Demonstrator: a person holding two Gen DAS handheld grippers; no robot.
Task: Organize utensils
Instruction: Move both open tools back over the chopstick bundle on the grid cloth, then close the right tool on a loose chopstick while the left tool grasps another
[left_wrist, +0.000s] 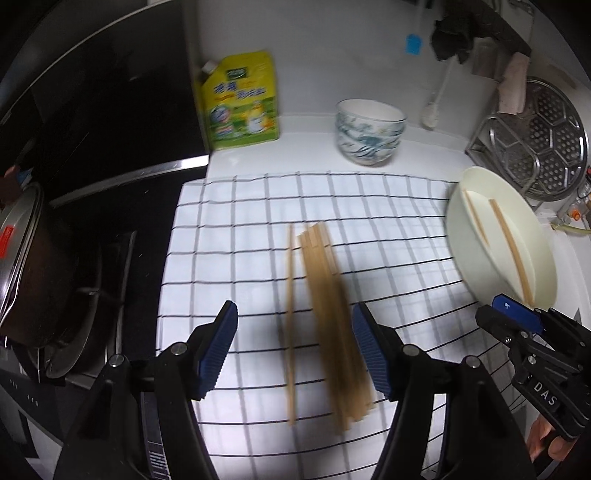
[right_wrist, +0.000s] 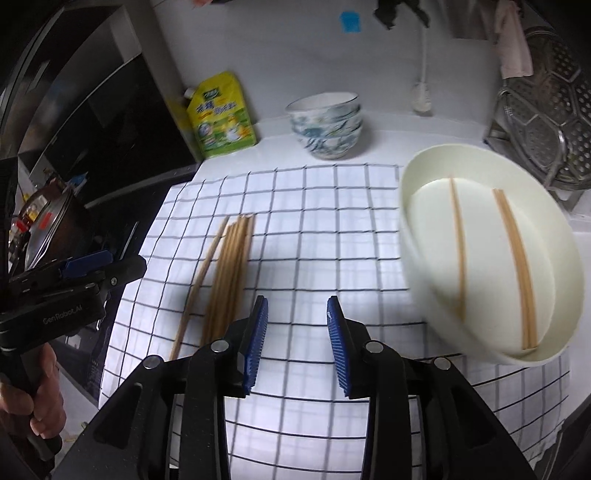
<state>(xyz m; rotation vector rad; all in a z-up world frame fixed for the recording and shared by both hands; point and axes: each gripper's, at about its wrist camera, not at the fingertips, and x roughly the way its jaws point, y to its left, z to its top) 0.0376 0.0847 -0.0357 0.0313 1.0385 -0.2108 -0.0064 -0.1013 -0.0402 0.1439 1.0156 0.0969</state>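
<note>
A bundle of several wooden chopsticks (left_wrist: 328, 314) (right_wrist: 229, 273) lies on a white checked cloth (left_wrist: 240, 240) (right_wrist: 314, 221), with one loose chopstick (left_wrist: 290, 314) just to its left. My left gripper (left_wrist: 294, 308) hovers open above them, its blue pads apart on either side and touching nothing. A cream plate (left_wrist: 535, 251) (right_wrist: 484, 258) on the right holds a pair of chopsticks (left_wrist: 511, 251) (right_wrist: 513, 266) and a single one (right_wrist: 458, 251). Between the bundle and the plate, my right gripper (right_wrist: 297, 301) stands open over bare cloth, with nothing in it.
Stacked patterned bowls (left_wrist: 369, 133) (right_wrist: 327, 125) and a yellow refill pouch (left_wrist: 242, 99) (right_wrist: 221, 114) stand behind the cloth. A metal steamer rack (left_wrist: 546, 140) leans at the far right. A black stove with a lidded pot (left_wrist: 22, 258) borders the left.
</note>
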